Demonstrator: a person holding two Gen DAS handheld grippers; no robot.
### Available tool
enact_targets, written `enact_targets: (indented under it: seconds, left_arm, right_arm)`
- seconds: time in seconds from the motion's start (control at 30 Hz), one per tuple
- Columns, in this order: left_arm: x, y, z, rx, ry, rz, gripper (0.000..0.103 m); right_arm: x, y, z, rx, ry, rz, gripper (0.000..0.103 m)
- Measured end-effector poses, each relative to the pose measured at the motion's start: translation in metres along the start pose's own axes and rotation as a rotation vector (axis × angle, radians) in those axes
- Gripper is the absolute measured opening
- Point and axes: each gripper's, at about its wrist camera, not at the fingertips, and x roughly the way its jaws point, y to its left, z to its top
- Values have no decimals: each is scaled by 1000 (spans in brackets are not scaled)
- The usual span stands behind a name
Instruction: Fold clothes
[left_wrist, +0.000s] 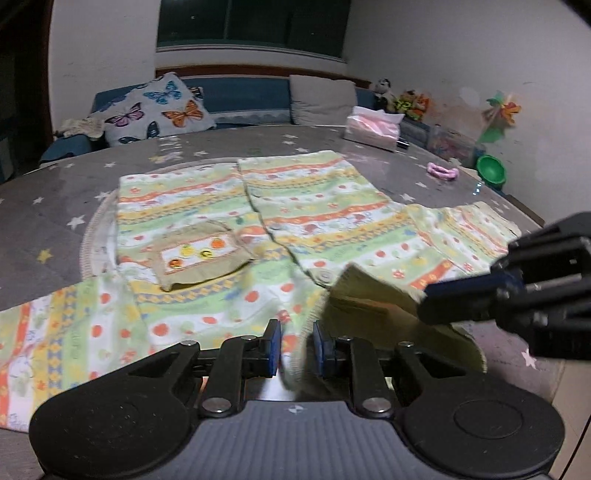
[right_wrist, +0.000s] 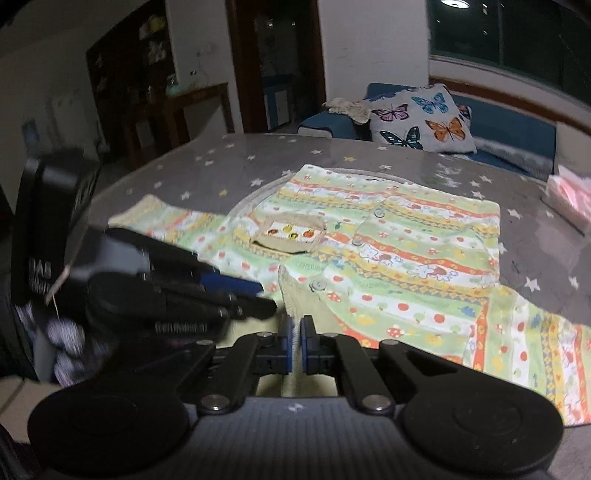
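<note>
The striped child's shirt (left_wrist: 229, 206) lay spread open on the star-patterned table cover (left_wrist: 55, 206), its khaki pocket (left_wrist: 201, 254) ahead of the left gripper (left_wrist: 297, 347). That gripper stood partly open around the collar edge (left_wrist: 295, 354). The right gripper (right_wrist: 295, 341) was closed tight on the collar (right_wrist: 291, 295). Far beyond the tools sat a butterfly pillow (left_wrist: 159, 109) and a tissue pack (left_wrist: 373, 127).
</note>
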Motion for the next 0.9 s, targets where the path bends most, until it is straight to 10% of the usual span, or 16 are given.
enact_targets:
  seconds: [0.6,0.9]
  left_arm:
    - [-22,19,-15,-77,-40,-37,29]
    - [-87,71,-26,-232,-163,178,45]
  right_arm:
    - [19,13,-7,-34,45,31,6]
    - [21,13,4,-53,13,26,9]
